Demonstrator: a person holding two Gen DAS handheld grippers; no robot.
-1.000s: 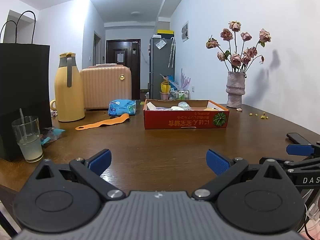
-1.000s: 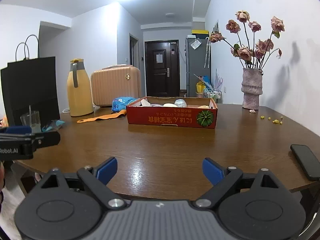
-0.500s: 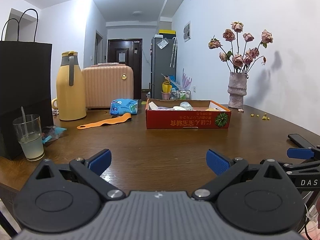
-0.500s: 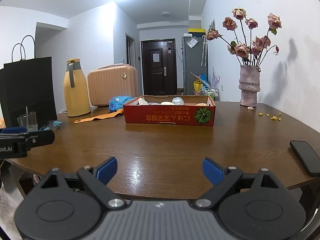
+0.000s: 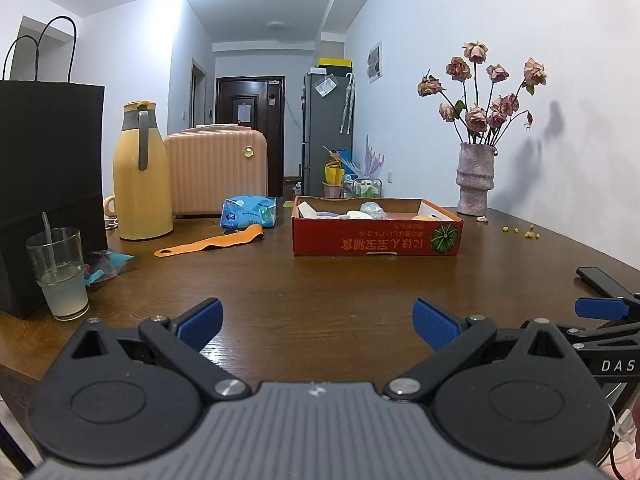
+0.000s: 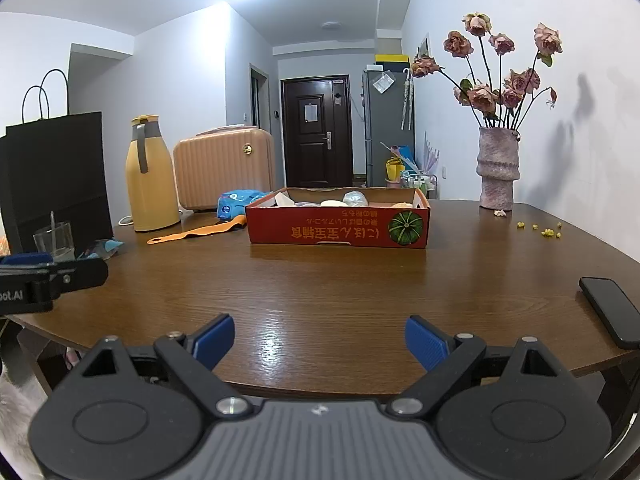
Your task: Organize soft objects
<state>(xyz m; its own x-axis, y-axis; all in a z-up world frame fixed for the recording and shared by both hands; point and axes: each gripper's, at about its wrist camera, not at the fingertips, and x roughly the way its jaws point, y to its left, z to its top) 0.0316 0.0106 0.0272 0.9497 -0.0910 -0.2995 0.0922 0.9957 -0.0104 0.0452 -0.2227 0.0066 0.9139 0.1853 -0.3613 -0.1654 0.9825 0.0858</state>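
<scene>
A red cardboard box with several pale soft items inside stands mid-table. Left of it lie an orange strap and a blue tissue pack. A small blue wrapper sits near the glass. My left gripper hovers open over the near table edge, nothing between its fingers. My right gripper is likewise open and empty, well short of the box. Each gripper shows at the edge of the other's view.
On the brown wooden table: a black paper bag, a glass with a straw, a yellow thermos, a pink case, a vase of dried roses, yellow crumbs and a black phone.
The views shifted slightly between the earlier frames and now; both grippers stay open and nothing on the table has moved.
</scene>
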